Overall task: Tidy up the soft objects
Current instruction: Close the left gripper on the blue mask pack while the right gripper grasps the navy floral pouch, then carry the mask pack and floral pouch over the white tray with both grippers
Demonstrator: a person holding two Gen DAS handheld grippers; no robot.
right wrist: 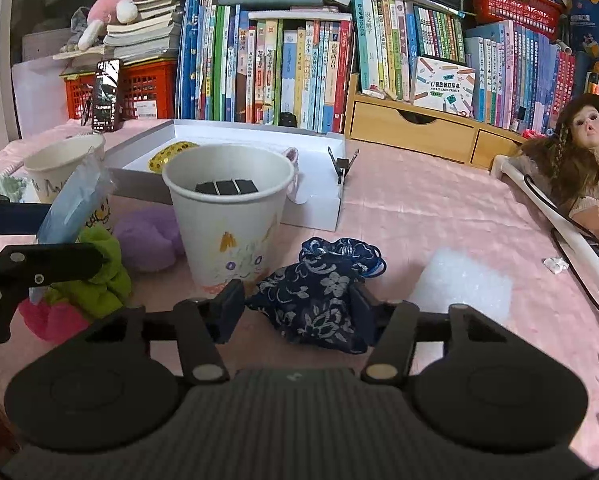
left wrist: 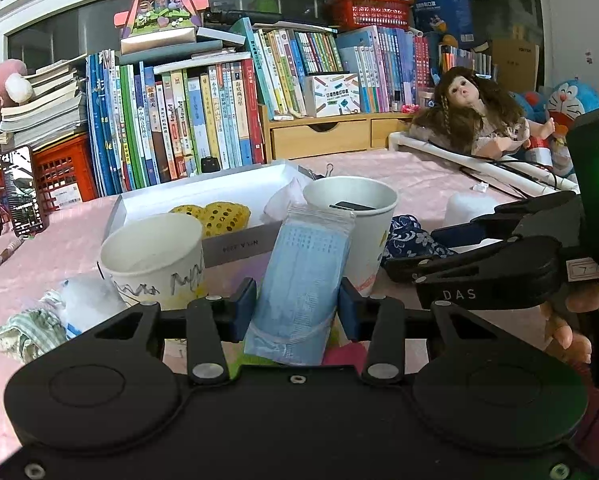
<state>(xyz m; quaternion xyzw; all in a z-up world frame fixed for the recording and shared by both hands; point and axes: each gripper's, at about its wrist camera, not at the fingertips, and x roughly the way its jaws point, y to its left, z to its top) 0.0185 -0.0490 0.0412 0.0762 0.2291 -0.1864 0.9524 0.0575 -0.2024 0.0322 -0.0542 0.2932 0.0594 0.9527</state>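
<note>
Left gripper (left wrist: 297, 308) has its blue pads clamped on the pale blue mask packet (left wrist: 303, 276), which stands upright between them, lifted off the pink cloth (left wrist: 411, 184). Right gripper (right wrist: 297, 312) is squeezed onto the navy floral pouch (right wrist: 319, 292), pads pressing either side as it lies on the cloth. Just beyond the pouch, to the left, stands a paper cup (right wrist: 229, 216) with dark blocks inside. Behind that, a shallow white box (right wrist: 235, 136); further left, a second cup (right wrist: 65, 164). Green cloth (right wrist: 99, 272) and purple plush (right wrist: 149, 240) crowd the near left. White foam (right wrist: 463, 280) lies right.
</note>
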